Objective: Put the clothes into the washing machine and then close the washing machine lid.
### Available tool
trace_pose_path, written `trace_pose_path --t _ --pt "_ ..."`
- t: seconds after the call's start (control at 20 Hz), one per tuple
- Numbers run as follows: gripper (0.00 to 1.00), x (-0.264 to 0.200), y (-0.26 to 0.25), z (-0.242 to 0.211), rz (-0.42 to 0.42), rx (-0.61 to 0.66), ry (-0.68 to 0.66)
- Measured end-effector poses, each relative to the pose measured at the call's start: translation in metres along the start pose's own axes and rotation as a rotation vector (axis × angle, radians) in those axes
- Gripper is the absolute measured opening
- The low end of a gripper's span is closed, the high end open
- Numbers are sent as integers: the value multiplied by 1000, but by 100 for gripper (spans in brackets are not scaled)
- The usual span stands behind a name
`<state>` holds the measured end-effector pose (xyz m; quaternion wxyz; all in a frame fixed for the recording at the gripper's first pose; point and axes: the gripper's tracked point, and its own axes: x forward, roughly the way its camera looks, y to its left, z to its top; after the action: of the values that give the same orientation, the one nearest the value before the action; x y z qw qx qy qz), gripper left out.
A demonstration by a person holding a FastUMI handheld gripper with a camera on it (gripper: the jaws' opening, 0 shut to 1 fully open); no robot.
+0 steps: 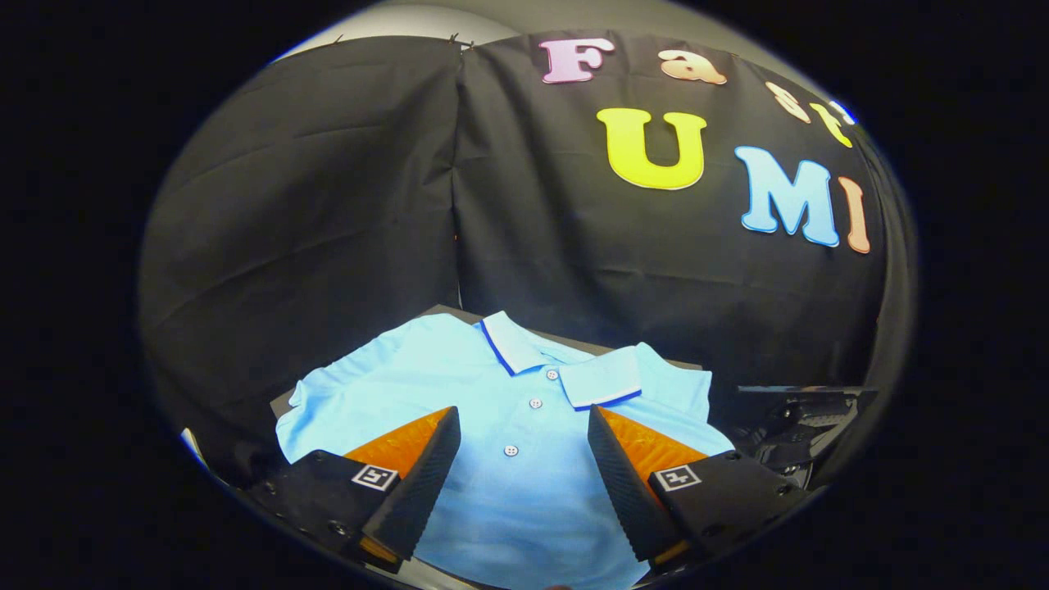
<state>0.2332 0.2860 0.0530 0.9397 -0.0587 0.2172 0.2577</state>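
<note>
One light blue polo shirt [492, 410] lies spread flat on a dark surface [442, 313], collar toward the booth wall, with three white buttons showing down its placket. The gripper [523, 447] hangs over it with its two fingers spread wide, nothing between them but the shirt's buttoned front below. A dark piece of equipment [799, 426] sits just beside the shirt, beyond the right finger; what it is cannot be told.
</note>
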Motion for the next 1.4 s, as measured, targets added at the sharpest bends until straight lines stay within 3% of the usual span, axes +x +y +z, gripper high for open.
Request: trace_pose_path --t 0.3,0.6,0.7,0.85,1.05,1.4 --pt "98 26 9 -27 37 -80 169" --pt "97 30 11 -27 69 -50 199" --pt "86 33 7 -26 67 -26 187" --pt "24 37 3 -23 73 68 166" --pt "3 37 3 -21 85 86 172" --pt "1 28 6 -1 95 57 38"
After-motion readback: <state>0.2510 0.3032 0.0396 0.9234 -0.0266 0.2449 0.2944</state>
